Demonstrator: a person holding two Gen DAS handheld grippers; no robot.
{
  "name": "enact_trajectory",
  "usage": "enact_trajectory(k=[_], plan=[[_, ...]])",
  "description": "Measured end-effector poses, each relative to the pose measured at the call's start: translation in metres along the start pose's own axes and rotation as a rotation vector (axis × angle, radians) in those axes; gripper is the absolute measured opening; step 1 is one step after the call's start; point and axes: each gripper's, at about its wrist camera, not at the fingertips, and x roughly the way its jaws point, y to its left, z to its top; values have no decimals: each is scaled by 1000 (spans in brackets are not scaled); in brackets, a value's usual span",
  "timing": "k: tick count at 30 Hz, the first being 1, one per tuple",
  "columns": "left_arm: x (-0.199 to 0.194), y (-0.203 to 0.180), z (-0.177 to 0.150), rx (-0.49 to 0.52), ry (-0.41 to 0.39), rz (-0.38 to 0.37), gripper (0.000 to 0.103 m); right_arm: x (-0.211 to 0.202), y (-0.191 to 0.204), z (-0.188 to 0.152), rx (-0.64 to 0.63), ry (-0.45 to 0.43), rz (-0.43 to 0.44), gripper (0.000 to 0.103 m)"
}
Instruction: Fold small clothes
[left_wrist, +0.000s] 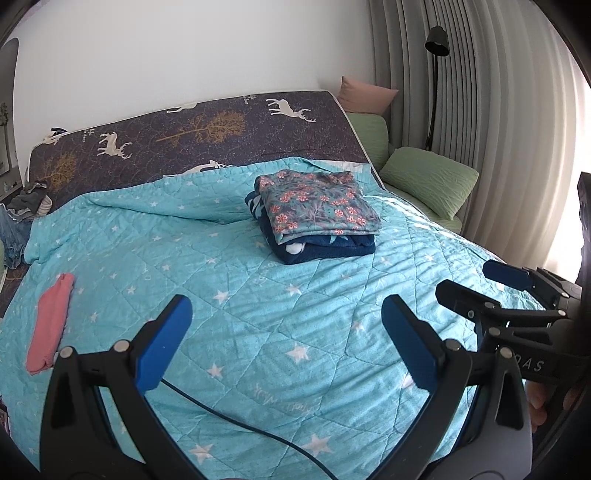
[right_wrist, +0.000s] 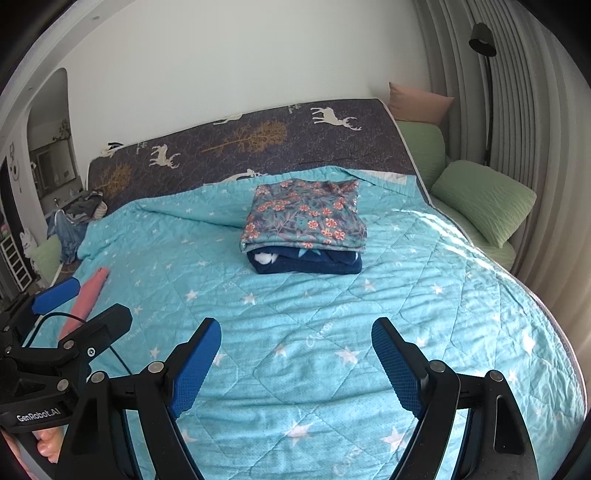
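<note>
My left gripper (left_wrist: 286, 341) and right gripper (right_wrist: 295, 363) both hang with jaws wide apart, holding nothing, above the star quilt (left_wrist: 258, 369). A black cable (left_wrist: 236, 421) trails under the left one; I judge it could snag fabric when I reach. The pink garment (left_wrist: 50, 323) lies rolled at far left, well apart from the folded stack (left_wrist: 317, 214) mid-bed.

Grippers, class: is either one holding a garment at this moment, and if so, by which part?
Nothing is held. The left gripper and right gripper are both open and empty above the blue quilt.
</note>
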Motion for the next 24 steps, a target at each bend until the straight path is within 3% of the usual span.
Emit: enact_trajectory(k=[24], plan=[[-5,-1,6,11,-14,-11,102,-16,3,7,-3,-61,-8,85]])
